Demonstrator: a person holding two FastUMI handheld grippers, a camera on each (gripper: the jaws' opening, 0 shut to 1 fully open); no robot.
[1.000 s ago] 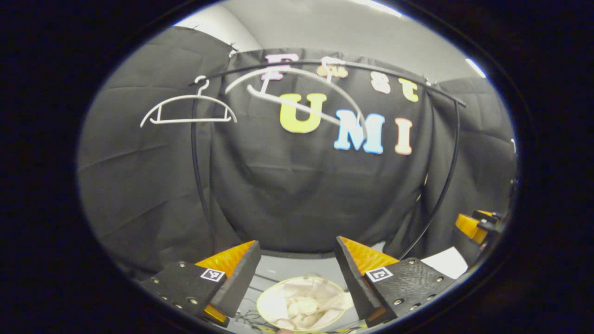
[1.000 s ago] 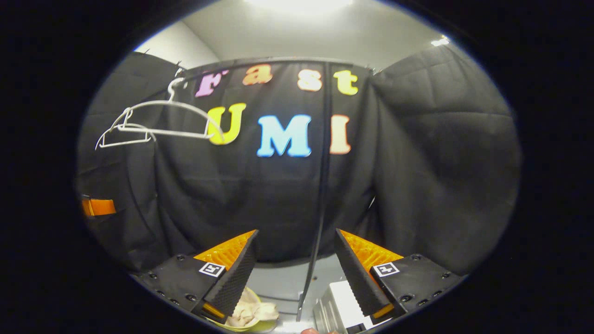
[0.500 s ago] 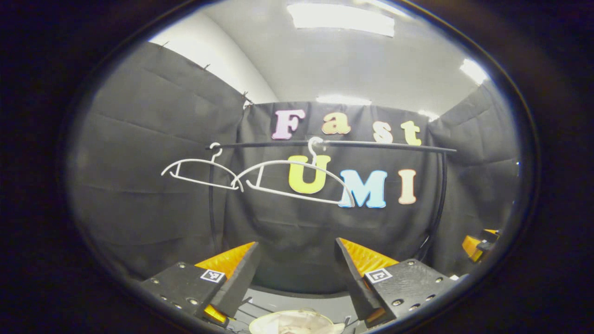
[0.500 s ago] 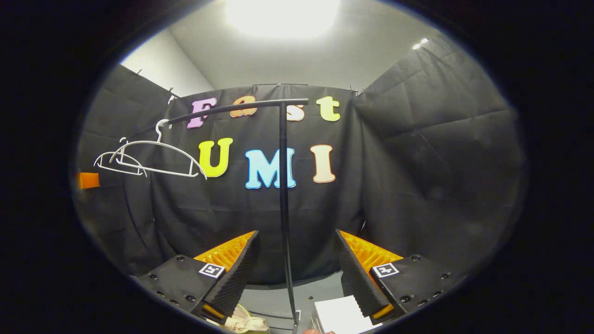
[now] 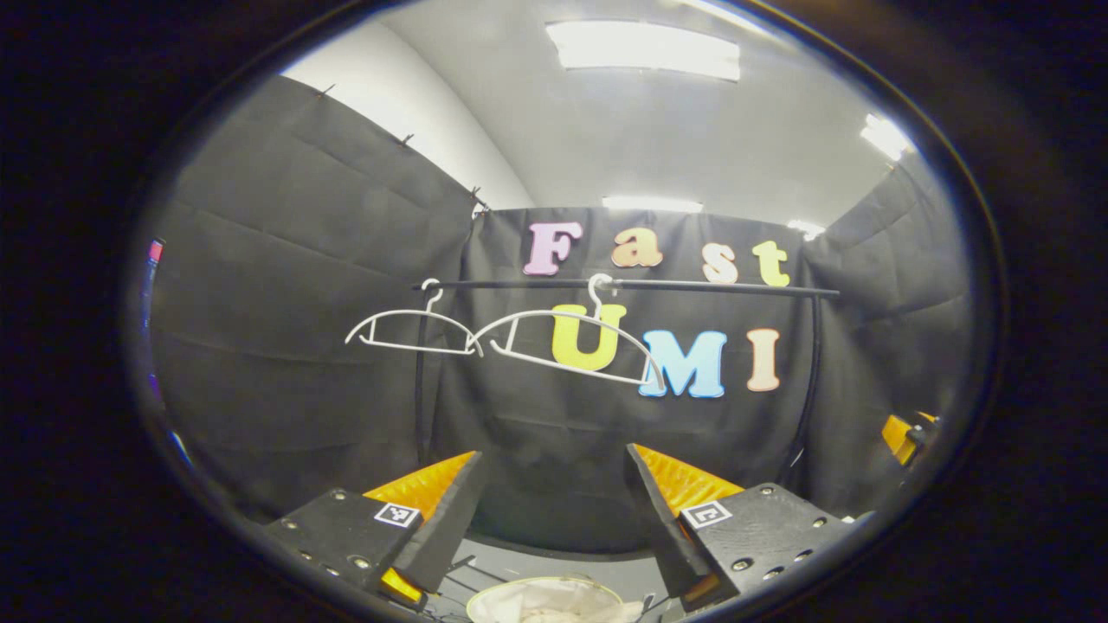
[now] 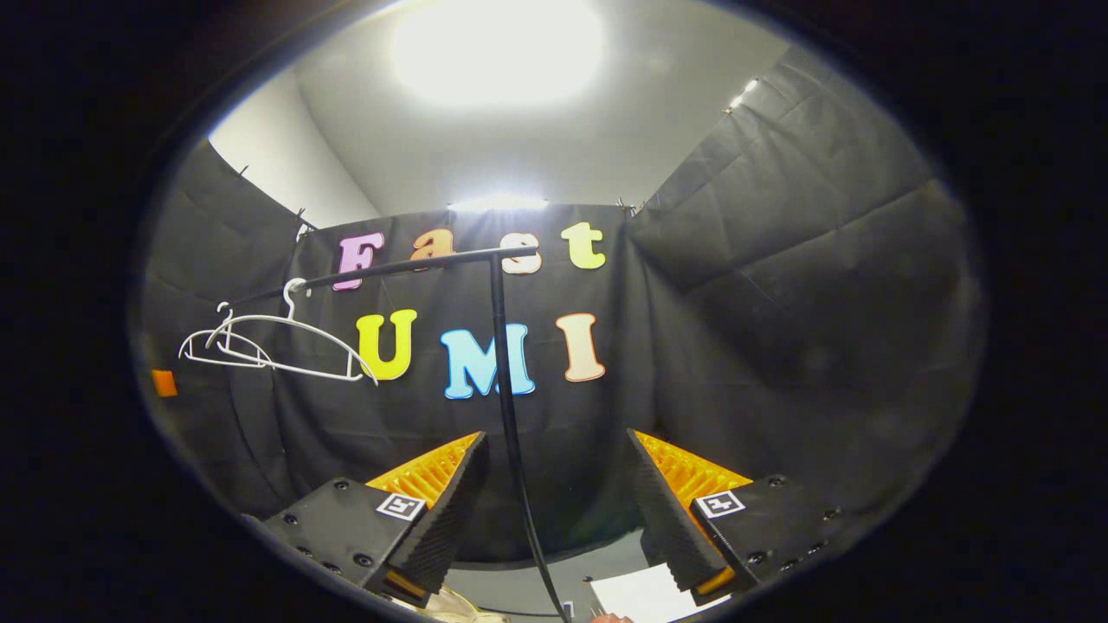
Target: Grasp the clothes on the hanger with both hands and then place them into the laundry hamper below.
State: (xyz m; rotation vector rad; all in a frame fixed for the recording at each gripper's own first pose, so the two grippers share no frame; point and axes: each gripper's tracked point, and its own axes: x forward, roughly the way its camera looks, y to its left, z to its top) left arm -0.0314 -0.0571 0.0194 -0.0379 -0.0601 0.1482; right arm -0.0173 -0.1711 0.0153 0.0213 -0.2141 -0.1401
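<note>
Grey floor (image 5: 554, 567) below wide, empty left gripper (image 5: 551, 510) and right gripper (image 6: 554, 510); hamper (image 5: 545, 599) between left jaws; bare hangers (image 5: 567, 342) above; rack pole (image 6: 511, 433) between right jaws.

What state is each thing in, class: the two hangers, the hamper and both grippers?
Left gripper: open, holding nothing.
Right gripper: open, holding nothing.
Near hanger: bare, hooked on the rail.
Far hanger: bare, hooked on the rail.
Laundry hamper: light clothes inside.
</note>
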